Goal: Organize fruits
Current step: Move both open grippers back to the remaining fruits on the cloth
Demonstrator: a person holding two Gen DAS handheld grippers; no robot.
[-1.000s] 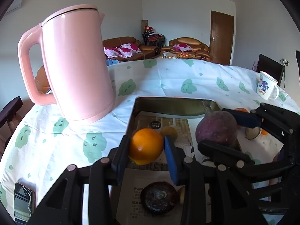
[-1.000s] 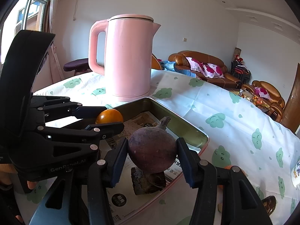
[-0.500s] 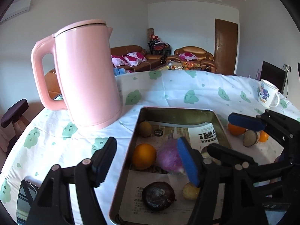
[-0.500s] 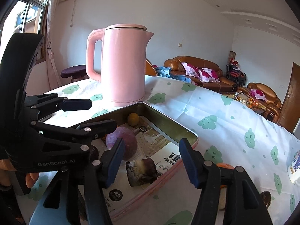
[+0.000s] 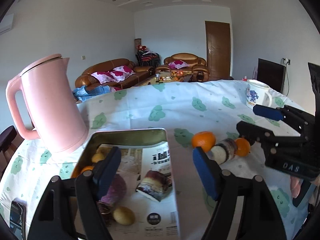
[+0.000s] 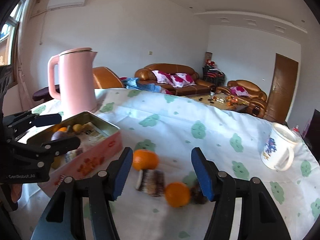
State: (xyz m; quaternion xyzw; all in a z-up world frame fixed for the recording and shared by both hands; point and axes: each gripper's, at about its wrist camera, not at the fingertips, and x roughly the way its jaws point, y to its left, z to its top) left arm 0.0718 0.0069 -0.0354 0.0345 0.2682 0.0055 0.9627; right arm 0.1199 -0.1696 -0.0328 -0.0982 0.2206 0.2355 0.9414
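- The left tool (image 5: 158, 170) hangs over the tin tray (image 5: 128, 135); its jaws are opening, with nothing clamped between them.
- The right tool (image 6: 162, 172) hovers above loose fruit on the bench (image 6: 200, 120), jaws apart and empty.
- Inside the paper-lined tray lie a purple fruit (image 5: 117, 189), a cut dark piece (image 5: 155, 182), a yellowish fruit (image 5: 124, 215) and an orange (image 5: 85, 169) at the left wall.
- On the cloth beside the tray sit two oranges (image 6: 145, 159) (image 6: 177, 194) with a cut dark piece (image 6: 151, 182) between them.
- A pink kettle (image 6: 75, 84) stands behind the tray; a white mug (image 6: 279, 147) stands well apart to the right.
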